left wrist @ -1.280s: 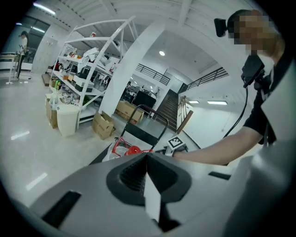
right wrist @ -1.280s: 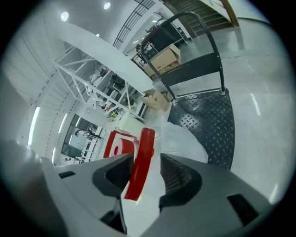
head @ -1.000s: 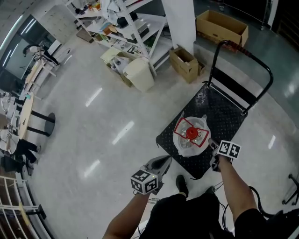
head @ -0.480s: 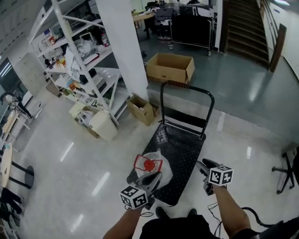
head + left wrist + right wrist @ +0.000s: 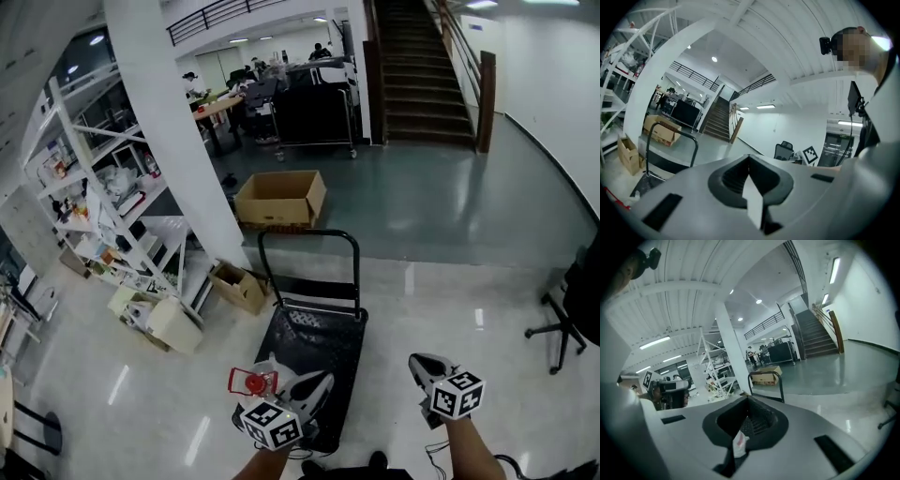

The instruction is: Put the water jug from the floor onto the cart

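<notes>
The water jug (image 5: pixel 255 380) sits on the cart (image 5: pixel 319 342), so the placing looks done, but it stands at the near left corner of the black deck, close to the edge. That is your main risk: a nudge or a jolt to the cart could tip it back onto the floor, and a full jug would likely fall heavily.

Your left gripper (image 5: pixel 319 382) overlaps the jug in the head view. Its jaws are pressed together on nothing. I cannot tell how far above the jug it is, so a careless sweep could catch the red cap.

Your right gripper (image 5: pixel 420 362) is off the cart's right side. Its jaws have just been closing and now meet with nothing between them, so neither tool is steadying the jug.

The floor is smooth and glossy. If you bump the cart's push bar (image 5: pixel 309 234), the cart may roll and shake the jug loose.
</notes>
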Tool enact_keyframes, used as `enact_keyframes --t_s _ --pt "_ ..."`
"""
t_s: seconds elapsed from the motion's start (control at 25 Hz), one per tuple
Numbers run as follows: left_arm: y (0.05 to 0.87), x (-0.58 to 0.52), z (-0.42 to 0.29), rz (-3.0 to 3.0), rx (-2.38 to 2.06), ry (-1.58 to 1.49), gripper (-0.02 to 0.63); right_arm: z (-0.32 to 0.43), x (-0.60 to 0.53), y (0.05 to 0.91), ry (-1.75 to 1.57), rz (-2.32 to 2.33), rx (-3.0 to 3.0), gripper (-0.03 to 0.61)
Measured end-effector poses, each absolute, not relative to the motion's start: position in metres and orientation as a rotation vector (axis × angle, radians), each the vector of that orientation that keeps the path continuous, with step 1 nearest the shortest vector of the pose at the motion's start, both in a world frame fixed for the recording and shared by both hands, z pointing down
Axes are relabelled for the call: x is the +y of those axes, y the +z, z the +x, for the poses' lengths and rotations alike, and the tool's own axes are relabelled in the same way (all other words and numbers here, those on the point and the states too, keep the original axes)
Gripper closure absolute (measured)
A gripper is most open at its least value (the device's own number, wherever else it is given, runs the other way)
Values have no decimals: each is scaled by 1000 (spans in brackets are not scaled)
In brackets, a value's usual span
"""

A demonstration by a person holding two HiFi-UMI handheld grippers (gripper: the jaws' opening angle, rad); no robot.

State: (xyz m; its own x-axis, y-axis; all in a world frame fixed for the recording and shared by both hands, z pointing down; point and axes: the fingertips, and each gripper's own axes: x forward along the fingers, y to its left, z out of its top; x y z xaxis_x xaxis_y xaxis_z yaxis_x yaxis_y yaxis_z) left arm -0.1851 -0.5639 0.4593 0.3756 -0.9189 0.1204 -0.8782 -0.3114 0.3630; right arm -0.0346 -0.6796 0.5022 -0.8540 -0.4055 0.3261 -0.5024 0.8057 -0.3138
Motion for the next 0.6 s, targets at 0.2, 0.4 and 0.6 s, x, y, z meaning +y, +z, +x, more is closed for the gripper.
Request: enact_keyframes --t_s 0.2,0.4,0.6 --pt "457 -575 -120 2360 -1476 -92 612 21 -670 507 533 751 -2733 577" --pt "469 -574 -90 2339 -1417 -52 612 55 -666 507 502 825 -2731 577" --pt "467 -527 -69 2449 -1314 -27 612 71 -599 489 465 914 -2770 577"
